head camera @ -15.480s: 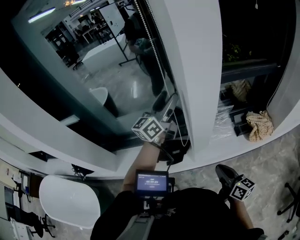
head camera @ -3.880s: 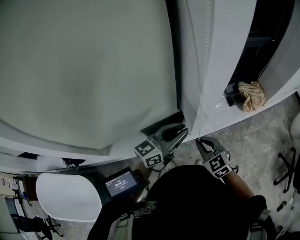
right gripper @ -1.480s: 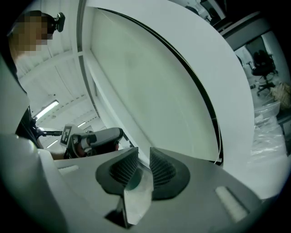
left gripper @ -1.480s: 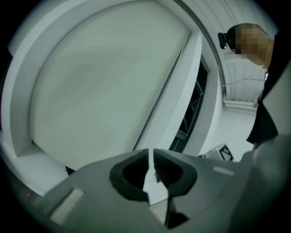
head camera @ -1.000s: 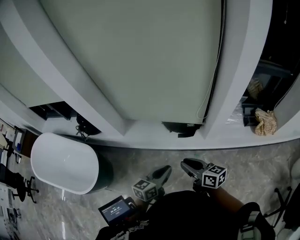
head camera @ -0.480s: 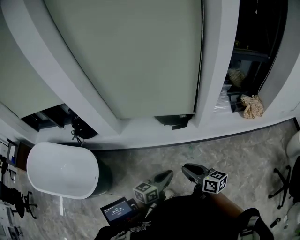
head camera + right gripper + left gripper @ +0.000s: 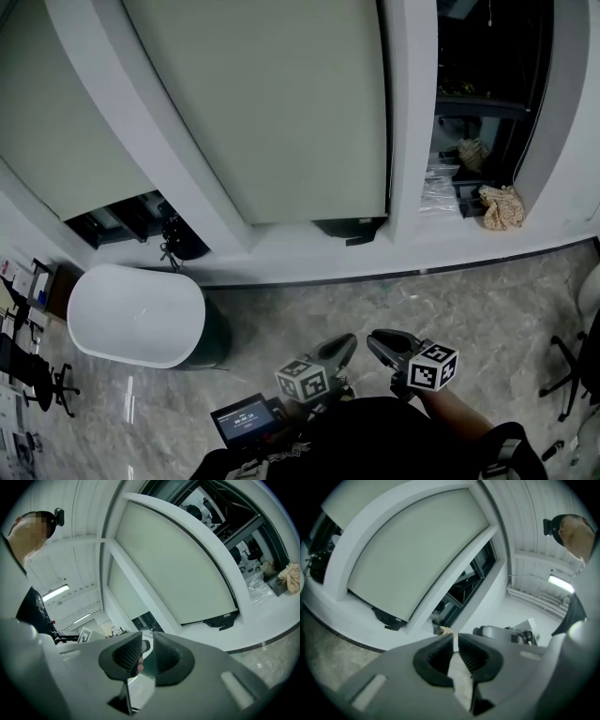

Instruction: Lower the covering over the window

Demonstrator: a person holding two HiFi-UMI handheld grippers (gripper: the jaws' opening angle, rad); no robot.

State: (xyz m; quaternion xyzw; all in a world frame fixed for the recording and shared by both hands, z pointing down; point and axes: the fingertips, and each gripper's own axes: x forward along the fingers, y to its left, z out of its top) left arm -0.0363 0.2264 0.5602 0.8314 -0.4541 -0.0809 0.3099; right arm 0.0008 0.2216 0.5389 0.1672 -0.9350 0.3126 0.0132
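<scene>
Window blind (image 7: 281, 103) — top edge out of frame

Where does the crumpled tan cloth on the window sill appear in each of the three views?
Head view: the crumpled tan cloth lies at the upper right.
Left gripper view: the cloth is tiny, just below centre.
Right gripper view: the cloth sits at the right edge.
Shared landmark: the lowered pale green roller blind, left of the cloth in every view.

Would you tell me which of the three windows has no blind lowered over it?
The rightmost window, dark and bare; the middle blind and left blind hang down.
</scene>
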